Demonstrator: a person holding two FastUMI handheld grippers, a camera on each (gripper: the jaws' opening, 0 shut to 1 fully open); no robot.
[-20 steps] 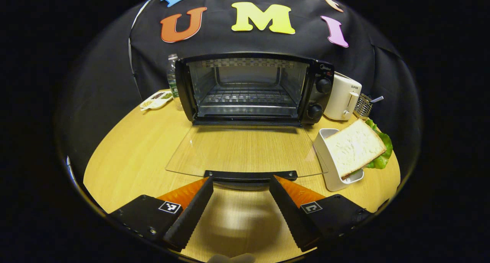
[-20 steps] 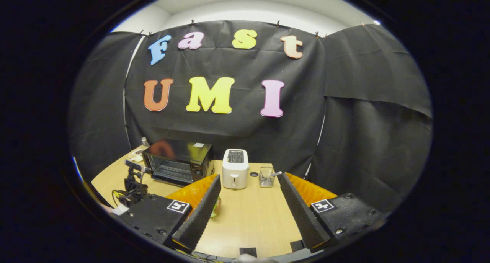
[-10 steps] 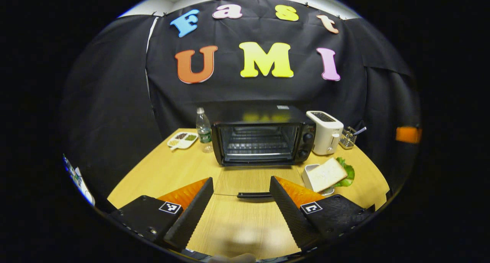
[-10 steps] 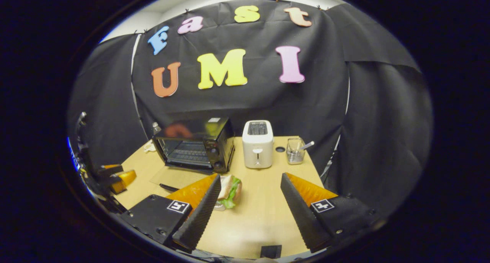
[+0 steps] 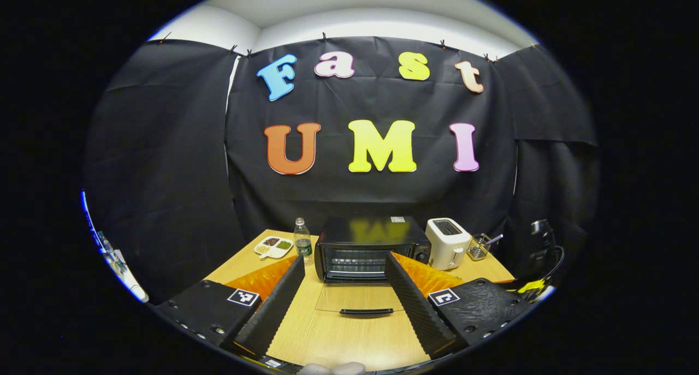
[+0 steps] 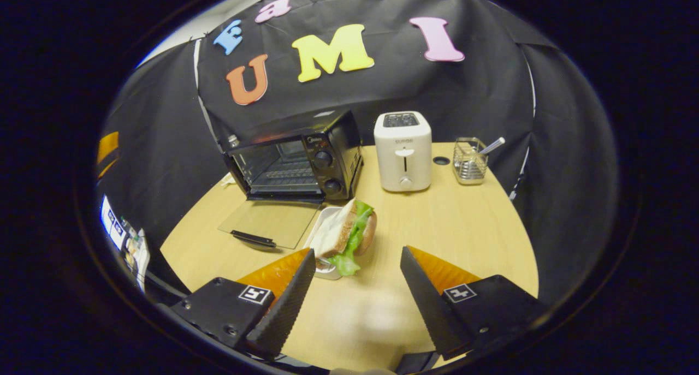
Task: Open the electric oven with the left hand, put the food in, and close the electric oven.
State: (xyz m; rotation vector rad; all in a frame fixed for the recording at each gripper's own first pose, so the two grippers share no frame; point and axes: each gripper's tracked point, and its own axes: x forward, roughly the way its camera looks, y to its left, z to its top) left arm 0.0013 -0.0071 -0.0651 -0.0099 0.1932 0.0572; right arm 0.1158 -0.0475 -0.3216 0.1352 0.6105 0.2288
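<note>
The black electric oven stands at the back of the wooden table, and its glass door lies flat and open with the handle toward me. My left gripper is open and holds nothing, well back from the door. In the right gripper view the oven is at upper left with its rack bare. The sandwich, bread with lettuce, leans in a white dish beside the open door. My right gripper is open just short of the sandwich, not touching it.
A white toaster stands right of the oven, with a wire holder and spoon beyond it. A water bottle and a divided snack plate sit left of the oven. Bare tabletop lies right of the sandwich.
My left gripper has let go of the door handle and drawn far back and up. The right gripper has dipped down and closed in on the sandwich. The door stays flat.
</note>
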